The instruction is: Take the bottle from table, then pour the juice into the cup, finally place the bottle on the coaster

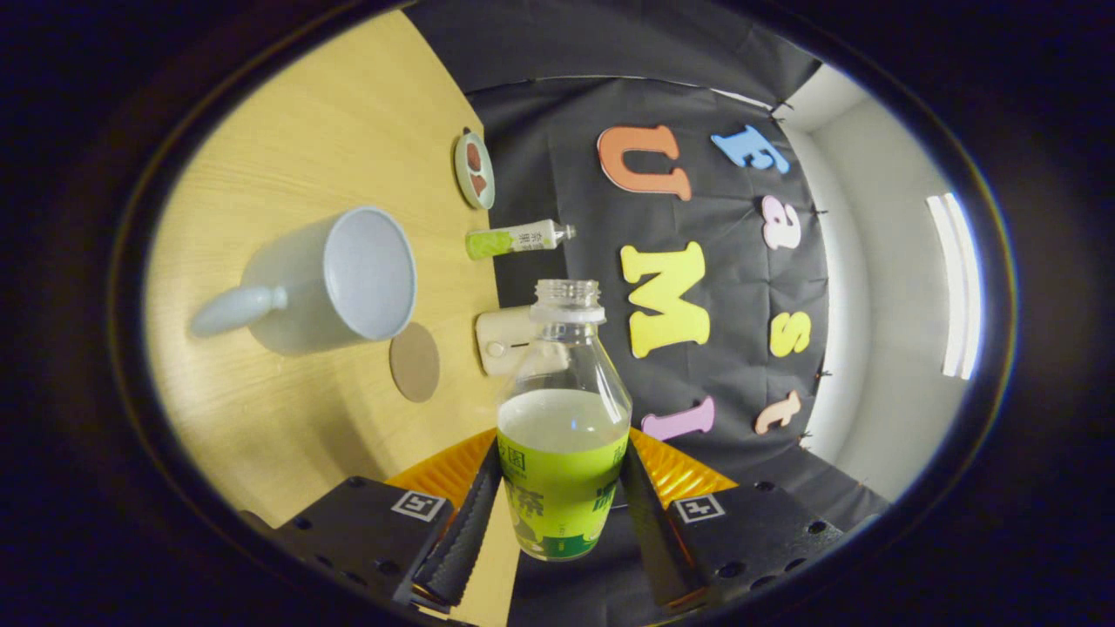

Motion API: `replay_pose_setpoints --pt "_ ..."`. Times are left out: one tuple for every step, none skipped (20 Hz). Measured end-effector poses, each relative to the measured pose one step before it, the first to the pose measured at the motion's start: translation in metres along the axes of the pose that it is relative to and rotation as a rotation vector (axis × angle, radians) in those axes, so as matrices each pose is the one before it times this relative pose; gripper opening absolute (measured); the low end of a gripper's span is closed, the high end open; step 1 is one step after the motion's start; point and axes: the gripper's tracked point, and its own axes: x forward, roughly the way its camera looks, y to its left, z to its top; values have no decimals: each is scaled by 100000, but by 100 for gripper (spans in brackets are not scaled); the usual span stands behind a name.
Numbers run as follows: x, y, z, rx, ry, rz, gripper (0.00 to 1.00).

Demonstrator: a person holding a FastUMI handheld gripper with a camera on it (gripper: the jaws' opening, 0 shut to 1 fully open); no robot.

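An uncapped clear bottle (562, 435) with a green label and pale juice sits between my fingers (462, 535), and my gripper (553, 514) is shut on it at the label. The whole view is rolled about a quarter turn, so the wooden table (287, 427) stands like a wall beside the bottle. A pale blue cup (335, 279) with a handle rests on the table beyond the fingers, its empty mouth facing me. A round brown coaster (415, 361) lies flat on the table between the cup and the bottle's shoulder.
A cream box-shaped device (505, 341) stands behind the bottle's neck at the table's far edge. A second small bottle (518, 239) with a green and white label stands further along that edge. A small round dish (475, 170) with brown pieces lies beyond it.
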Motion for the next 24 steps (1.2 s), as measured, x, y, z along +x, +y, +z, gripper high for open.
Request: replay_pose_setpoints --pt "46 244 -93 -1436 97 220 80" --pt "43 387 -65 -1192 273 482 80" --pt "-55 164 -96 -1063 400 189 80" --pt "89 -19 37 -969 45 -375 80" --pt "9 -60 131 -1286 -371 -744 80" --pt "129 -221 89 -1584 -723 -1172 80" --pt "-129 -267 4 -1943 -408 -1536 80" --pt "23 -36 147 -1567 -655 -927 80" --pt "-167 104 177 -1448 -815 92 80" --pt "184 -42 21 -912 -586 295 80" --pt "-2 -62 100 -1151 -583 -102 80" --pt "-34 -254 157 -1668 -702 -570 80" --pt "-133 -49 212 -1241 -965 18 80" --pt "116 143 318 -1307 -1253 996 80" --pt "-43 108 154 -1550 -942 456 80" --pt "84 -177 199 -2260 -1499 -265 80" --pt "-28 -39 104 -2147 -1336 -530 80" --pt "-25 104 169 -1613 -1022 -216 80" --pt "-74 142 48 -883 18 522 80" --pt "-145 209 -307 60 1221 720 80" --pt "-23 175 -233 97 864 672 80" --pt "90 -56 73 -390 45 -190 80" --pt "-49 -249 74 -889 -170 -1053 80" --pt "-134 -72 30 -1349 -94 -773 80"
